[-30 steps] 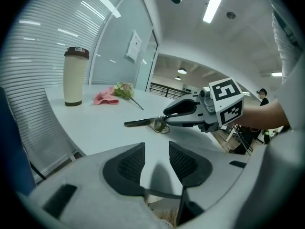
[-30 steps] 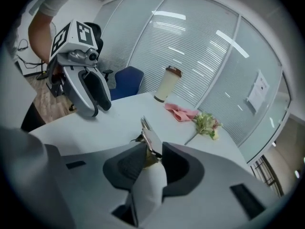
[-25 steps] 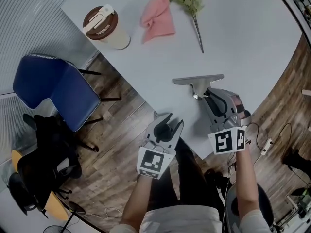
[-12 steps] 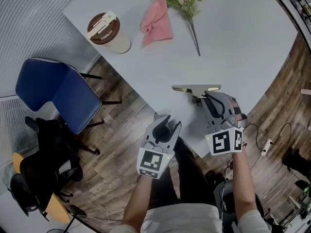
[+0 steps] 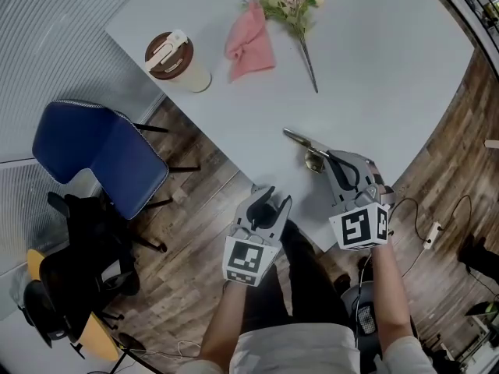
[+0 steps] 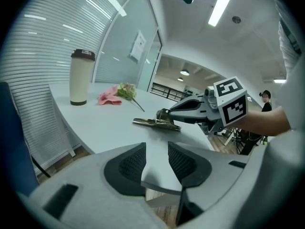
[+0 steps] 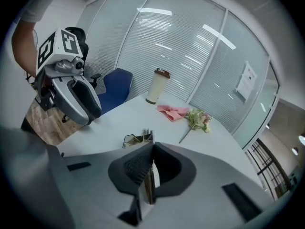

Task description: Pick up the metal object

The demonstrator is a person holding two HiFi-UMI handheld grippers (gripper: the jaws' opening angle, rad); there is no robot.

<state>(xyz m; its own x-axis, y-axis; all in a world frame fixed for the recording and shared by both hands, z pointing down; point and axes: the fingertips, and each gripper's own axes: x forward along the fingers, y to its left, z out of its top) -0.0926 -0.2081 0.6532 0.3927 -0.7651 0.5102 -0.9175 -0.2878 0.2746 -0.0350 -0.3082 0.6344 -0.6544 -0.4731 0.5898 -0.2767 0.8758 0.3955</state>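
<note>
The metal object (image 5: pixel 301 142), a flat T-shaped piece with a short handle, is at the near edge of the white table (image 5: pixel 390 61). My right gripper (image 5: pixel 323 160) is shut on its handle. It now shows edge-on and tilted. In the right gripper view a thin metal strip (image 7: pixel 148 175) is pinched between the pads and the blade (image 7: pixel 138 139) sticks out ahead. The left gripper view shows the metal object (image 6: pixel 156 123) low over the table, held by the right gripper (image 6: pixel 165 114). My left gripper (image 5: pixel 267 202) hangs off the table's edge, open with nothing between its pads (image 6: pixel 131 163).
A lidded cup (image 5: pixel 175 59), a pink cloth (image 5: pixel 250 36) and a bunch of flowers (image 5: pixel 293 0) lie at the table's far side. A blue chair (image 5: pixel 97 150) stands on the wooden floor at the left. Black bags lie at the lower left.
The right jaws have closed on the metal object's handle. The object has turned from lying flat with its broad face up to edge-on and tilted. The left gripper has hardly moved.
</note>
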